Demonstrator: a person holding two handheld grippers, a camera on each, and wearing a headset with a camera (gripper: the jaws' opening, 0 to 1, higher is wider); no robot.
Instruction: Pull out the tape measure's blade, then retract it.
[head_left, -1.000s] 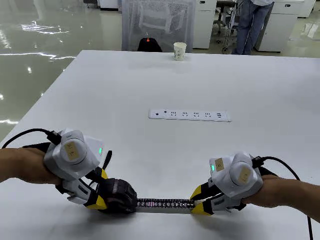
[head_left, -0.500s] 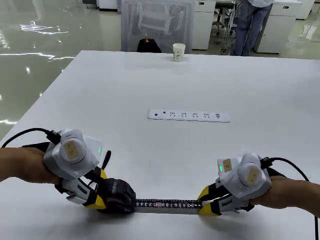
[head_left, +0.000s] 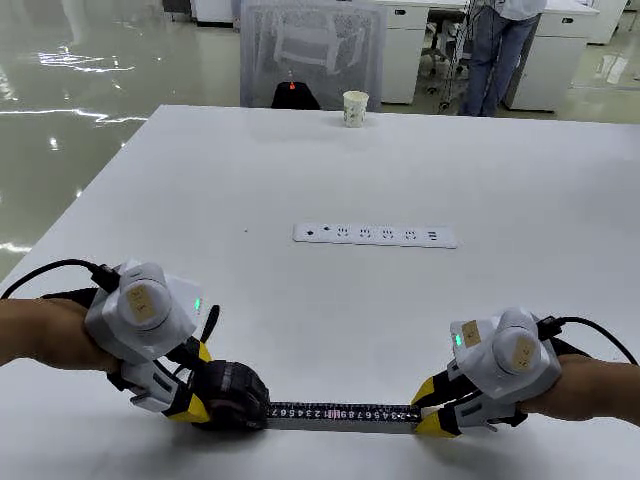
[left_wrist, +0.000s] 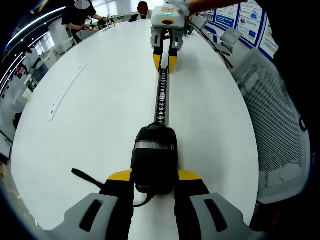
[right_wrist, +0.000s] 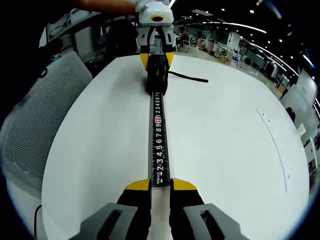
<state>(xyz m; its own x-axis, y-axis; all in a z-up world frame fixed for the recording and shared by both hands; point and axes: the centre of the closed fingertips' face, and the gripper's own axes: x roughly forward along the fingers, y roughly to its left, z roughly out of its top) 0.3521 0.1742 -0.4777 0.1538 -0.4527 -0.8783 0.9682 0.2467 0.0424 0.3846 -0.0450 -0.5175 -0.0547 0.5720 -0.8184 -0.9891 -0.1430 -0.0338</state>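
More blade (head_left: 340, 412) shows than a second ago: your right gripper (head_left: 428, 408) pinches its tip, your left gripper (head_left: 200, 382) clamps the case (head_left: 238, 396), so keep pulling.

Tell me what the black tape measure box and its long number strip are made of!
The case looks like black plastic, maybe rubber-coated: matte, with a dull shine on top. The blade seems thin metal with a dark printed coat: it runs straight and flat, with crisp white numbers. Sight alone can't confirm it.
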